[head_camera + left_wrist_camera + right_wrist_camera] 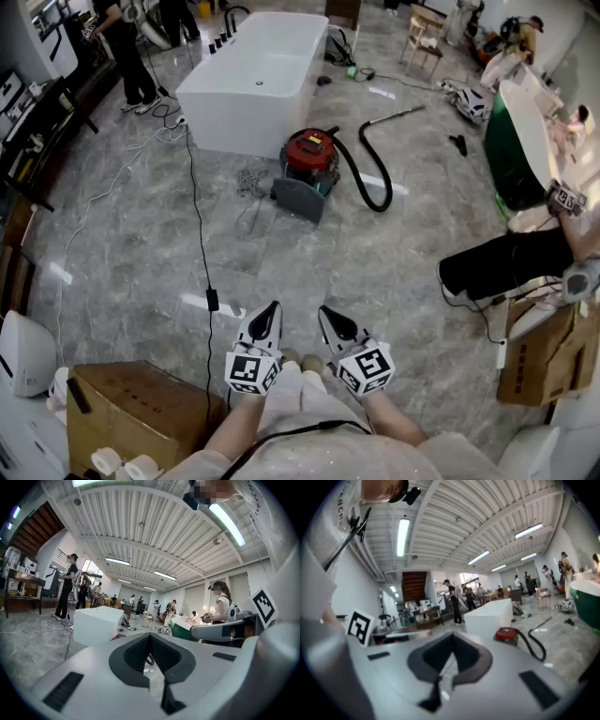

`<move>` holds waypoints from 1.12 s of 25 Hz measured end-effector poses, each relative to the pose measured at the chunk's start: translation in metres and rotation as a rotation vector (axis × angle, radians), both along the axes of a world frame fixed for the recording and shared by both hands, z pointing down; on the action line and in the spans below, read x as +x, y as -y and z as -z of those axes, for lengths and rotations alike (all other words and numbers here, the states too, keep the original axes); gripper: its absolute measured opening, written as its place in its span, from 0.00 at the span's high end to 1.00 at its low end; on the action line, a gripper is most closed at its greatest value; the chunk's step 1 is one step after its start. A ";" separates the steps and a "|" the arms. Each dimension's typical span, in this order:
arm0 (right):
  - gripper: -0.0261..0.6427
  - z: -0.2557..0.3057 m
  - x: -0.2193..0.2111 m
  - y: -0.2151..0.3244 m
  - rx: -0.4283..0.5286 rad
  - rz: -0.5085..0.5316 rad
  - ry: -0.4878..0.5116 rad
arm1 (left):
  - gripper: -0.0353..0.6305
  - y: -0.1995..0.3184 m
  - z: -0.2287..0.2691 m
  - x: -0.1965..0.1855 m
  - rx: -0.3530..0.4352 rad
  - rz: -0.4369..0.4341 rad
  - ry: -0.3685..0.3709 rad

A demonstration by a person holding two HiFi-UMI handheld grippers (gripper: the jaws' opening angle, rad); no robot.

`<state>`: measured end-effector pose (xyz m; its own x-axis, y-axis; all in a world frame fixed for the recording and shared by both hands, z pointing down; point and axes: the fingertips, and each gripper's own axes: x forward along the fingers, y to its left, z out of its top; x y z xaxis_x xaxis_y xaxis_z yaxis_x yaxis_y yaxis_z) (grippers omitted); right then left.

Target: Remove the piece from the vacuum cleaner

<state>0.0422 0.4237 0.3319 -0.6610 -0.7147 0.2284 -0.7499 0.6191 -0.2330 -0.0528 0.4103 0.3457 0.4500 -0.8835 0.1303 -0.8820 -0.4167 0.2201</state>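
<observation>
The red vacuum cleaner (310, 155) stands on the marble floor a few steps ahead, in front of a white bathtub (253, 75). Its black hose (375, 173) loops off to the right, and a grey flat piece (300, 199) leans at its front. In the right gripper view the vacuum cleaner (507, 634) and hose (534, 646) lie right of the jaws. My left gripper (272, 309) and right gripper (326, 314) are held side by side close to my body, far short of the vacuum. Both are shut with nothing between the jaws, as their own views show for the left gripper (150, 637) and the right gripper (452, 637).
A black cable (199, 234) runs down the floor left of the vacuum. A cardboard box (131, 412) sits at my near left and another (539, 361) at the near right. A seated person's legs (506, 262) and a green tub (516, 150) are on the right; people stand at the far left.
</observation>
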 end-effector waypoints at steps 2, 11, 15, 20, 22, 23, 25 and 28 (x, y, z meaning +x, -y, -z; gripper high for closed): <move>0.94 -0.001 0.001 0.000 0.001 -0.005 0.001 | 0.92 0.000 -0.001 0.000 -0.001 0.002 -0.003; 0.94 -0.002 0.011 0.006 0.005 -0.008 -0.010 | 0.92 0.007 -0.001 0.000 0.002 0.022 0.005; 0.94 0.002 0.018 0.011 0.013 -0.014 -0.006 | 0.92 0.011 0.002 0.003 0.006 0.027 0.014; 0.94 0.004 0.025 0.013 0.025 -0.012 -0.004 | 0.92 0.014 0.004 0.011 0.014 0.026 0.018; 0.94 0.004 0.030 0.015 0.028 -0.012 -0.005 | 0.92 0.016 0.004 0.016 0.017 0.024 0.016; 0.94 0.004 0.032 0.016 0.029 -0.011 -0.005 | 0.92 0.016 0.003 0.018 0.016 0.025 0.014; 0.94 0.003 0.035 0.016 0.031 -0.007 -0.007 | 0.92 0.017 0.000 0.021 0.014 0.028 0.011; 0.94 0.002 0.039 0.015 0.038 0.002 -0.008 | 0.92 0.016 -0.003 0.027 0.016 0.028 0.010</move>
<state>0.0812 0.4082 0.3299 -0.6609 -0.7214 0.2070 -0.7503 0.6290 -0.2034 -0.0263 0.3943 0.3483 0.4236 -0.8978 0.1204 -0.8956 -0.3951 0.2042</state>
